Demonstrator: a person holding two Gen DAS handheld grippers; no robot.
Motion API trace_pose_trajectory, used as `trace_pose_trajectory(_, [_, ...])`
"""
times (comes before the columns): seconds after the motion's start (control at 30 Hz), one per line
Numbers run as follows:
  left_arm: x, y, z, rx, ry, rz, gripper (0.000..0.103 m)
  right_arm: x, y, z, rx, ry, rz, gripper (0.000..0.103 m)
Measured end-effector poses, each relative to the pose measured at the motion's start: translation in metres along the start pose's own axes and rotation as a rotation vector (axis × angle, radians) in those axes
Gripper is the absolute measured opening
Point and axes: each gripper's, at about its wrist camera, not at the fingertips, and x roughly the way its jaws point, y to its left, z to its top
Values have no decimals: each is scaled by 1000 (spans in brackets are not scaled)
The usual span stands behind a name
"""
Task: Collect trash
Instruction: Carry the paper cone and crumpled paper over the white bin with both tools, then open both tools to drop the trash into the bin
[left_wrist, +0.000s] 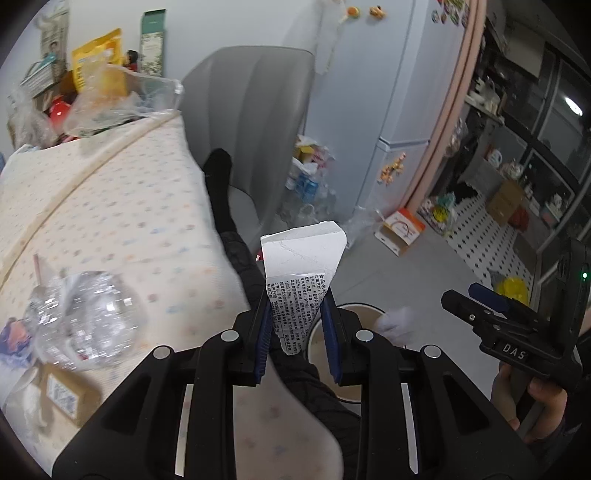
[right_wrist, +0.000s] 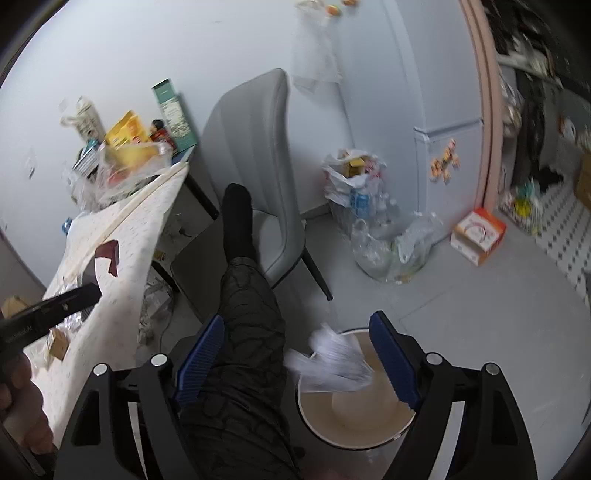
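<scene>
My left gripper (left_wrist: 297, 314) is shut on a torn white wrapper (left_wrist: 301, 266) with black print, held above the person's dark-trousered leg and just left of a round trash bin (left_wrist: 352, 384). My right gripper (right_wrist: 297, 354) is open, above the same bin (right_wrist: 354, 421). A blurred white crumpled piece of trash (right_wrist: 332, 360) is in the air between its fingers, over the bin's rim; it shows in the left wrist view (left_wrist: 397, 321) too. The right gripper shows at the right of the left wrist view (left_wrist: 487, 306).
A table with a dotted cloth (left_wrist: 96, 221) carries a crumpled clear plastic bag (left_wrist: 81, 325), a small cardboard box (left_wrist: 64, 395) and clutter at its far end. A grey chair (right_wrist: 255, 166), trash bags (right_wrist: 373, 221), an orange box (right_wrist: 478, 234) and a fridge (right_wrist: 417, 92) stand beyond.
</scene>
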Motion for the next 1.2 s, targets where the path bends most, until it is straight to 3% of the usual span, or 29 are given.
trace_pose_trajectory(0.27, [37, -47, 6, 90, 75, -55, 26, -12, -63, -11, 131, 0, -143, 89])
trace_pose_trajectory(0.57, [82, -111, -3, 190, 183, -108, 27, -31, -130, -27, 249, -7, -203, 93])
trace_pose_trajectory(0.63, [85, -120, -3, 205, 187, -99, 42, -30, -138, -31, 266, -1, -203, 93])
trace_pose_trajectory(0.67, [83, -120, -3, 209, 174, -87, 67, -29, -140, -32, 272, 1, -201, 93])
trace_pose_trajectory(0.7, [79, -121, -2, 211, 150, -68, 82, -28, -143, -32, 275, 1, -199, 93])
trace_pose_trajectory(0.8, [66, -118, -1, 205, 100, -38, 89, -29, -146, -33, 276, -3, -192, 93])
trace_pose_trajectory(0.97, [51, -100, 6, 151, 77, -45, 94, -29, -136, -32, 256, -5, -180, 93])
trace_pose_trajectory(1.2, [13, -62, 11, 80, -17, -42, 97, -40, -97, -21, 184, -38, -152, 95])
